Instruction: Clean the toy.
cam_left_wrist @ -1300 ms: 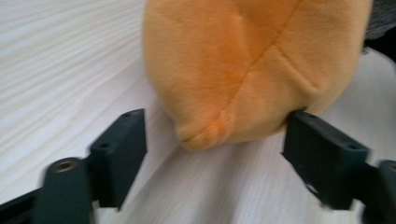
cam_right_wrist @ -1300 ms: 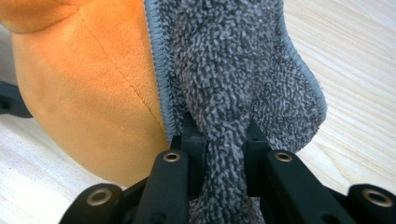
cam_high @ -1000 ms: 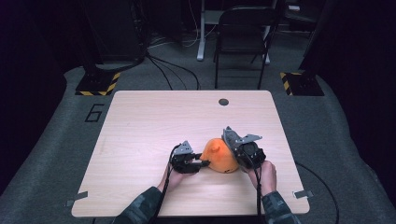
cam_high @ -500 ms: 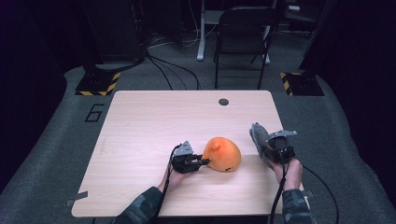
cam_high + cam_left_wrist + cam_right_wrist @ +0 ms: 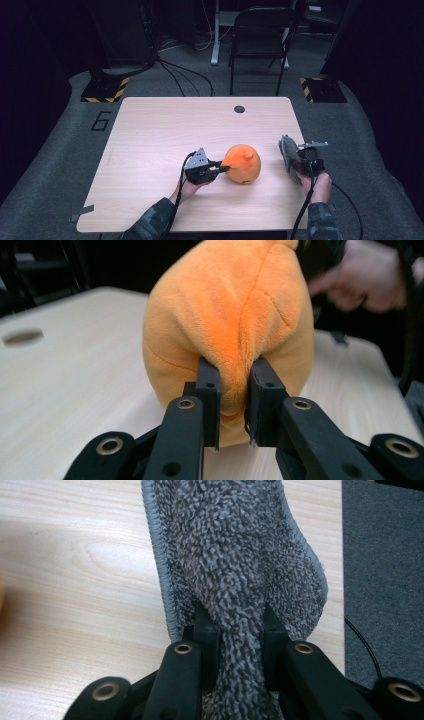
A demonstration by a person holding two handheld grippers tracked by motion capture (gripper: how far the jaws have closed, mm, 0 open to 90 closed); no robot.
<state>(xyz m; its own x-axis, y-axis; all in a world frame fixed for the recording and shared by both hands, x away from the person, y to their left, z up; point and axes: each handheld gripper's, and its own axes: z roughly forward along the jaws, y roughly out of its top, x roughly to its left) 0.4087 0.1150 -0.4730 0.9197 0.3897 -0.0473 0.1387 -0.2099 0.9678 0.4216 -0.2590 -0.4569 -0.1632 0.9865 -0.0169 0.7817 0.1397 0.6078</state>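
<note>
Carried off to the right of the round orange plush toy (image 5: 242, 164) in the high view, the right gripper (image 5: 289, 150) now holds a grey looped-pile cloth (image 5: 290, 154) well apart from it near the pale wooden table (image 5: 150, 130) edge.

Left gripper view: the left gripper (image 5: 234, 382), whose jaws have just been closing, pinches a fold of the toy (image 5: 230, 320), ready for lifting; the toy's far side is hidden.

Right gripper view: jaws clamp the cloth (image 5: 235, 555), its top cut off.

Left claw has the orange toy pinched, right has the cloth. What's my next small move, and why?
Probably bring the right claw with its grey terry cloth back to the orange plush toy and wipe it: the left claw is shut on a fold of plush, steadying it, while the cloth sits apart near the table edge.
</note>
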